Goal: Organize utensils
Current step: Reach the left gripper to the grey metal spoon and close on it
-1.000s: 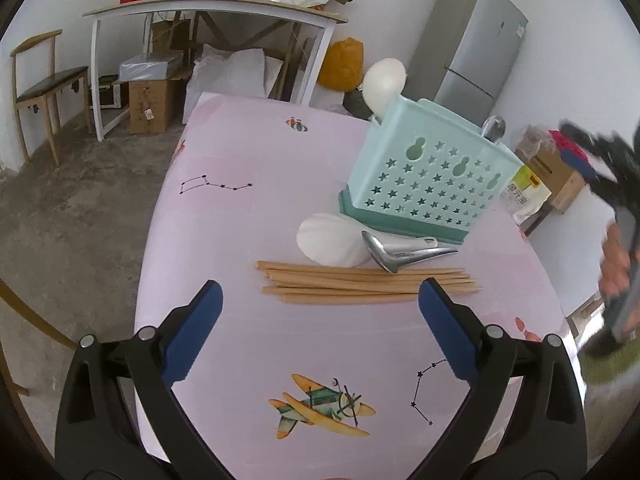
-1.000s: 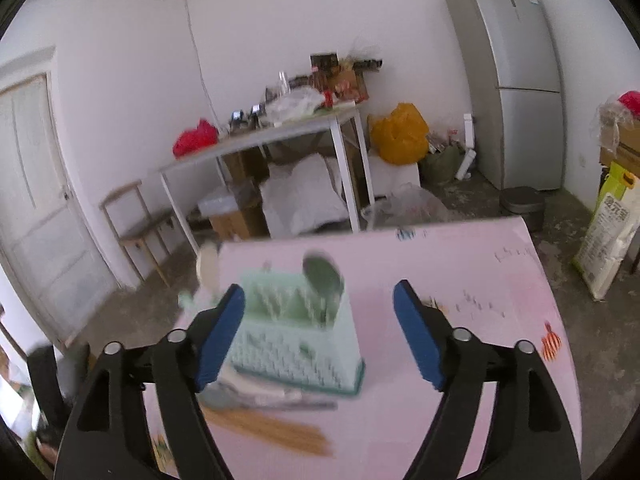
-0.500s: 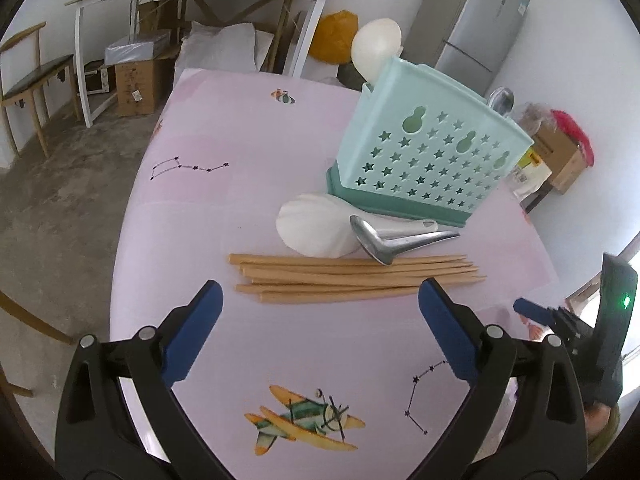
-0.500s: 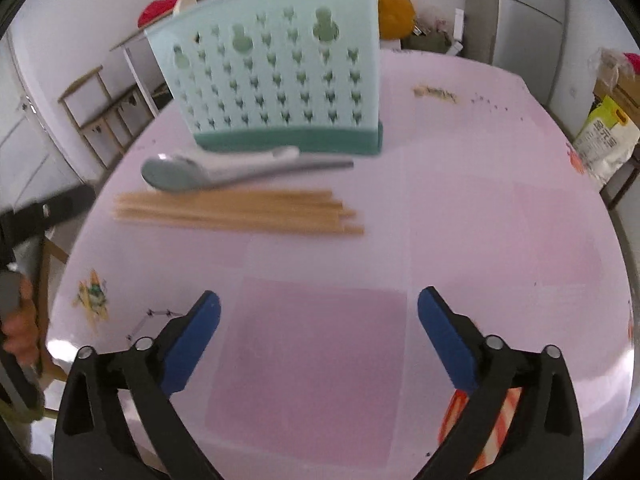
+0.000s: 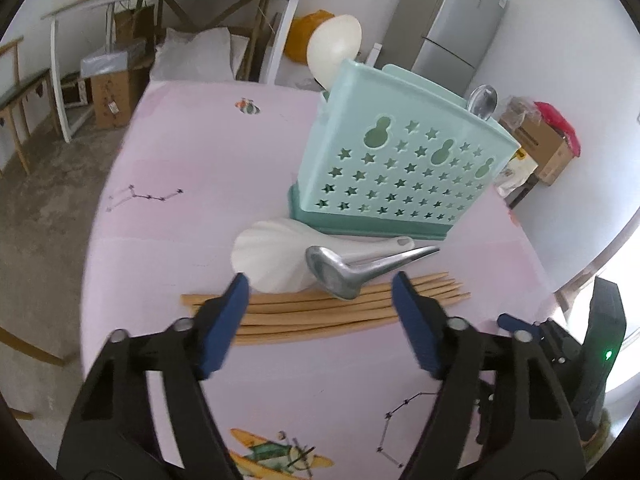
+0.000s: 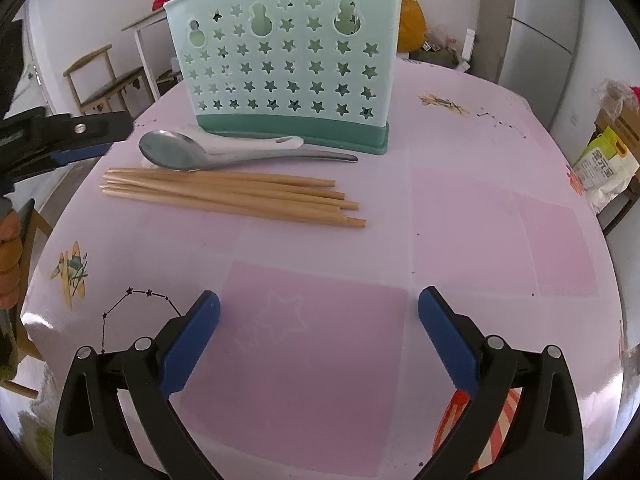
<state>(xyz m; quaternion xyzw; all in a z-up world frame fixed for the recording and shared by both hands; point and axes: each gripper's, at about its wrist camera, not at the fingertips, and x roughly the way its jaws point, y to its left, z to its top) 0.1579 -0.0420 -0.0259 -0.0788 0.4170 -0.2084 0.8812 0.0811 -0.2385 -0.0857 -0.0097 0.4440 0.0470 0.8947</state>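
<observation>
Chopsticks [image 5: 320,312] under closing left gripper [image 5: 320,308] jaws, unpinched; right gripper [image 6: 318,336] wide.

Left gripper [image 5: 320,296] angled downward, blue-padded jaws closing with a gap remaining, pads pressing nothing. Right gripper [image 6: 319,312] angled downward, jaws spread wide, nothing between them. Fingers of a hand [image 6: 9,256] at frame edge.
</observation>
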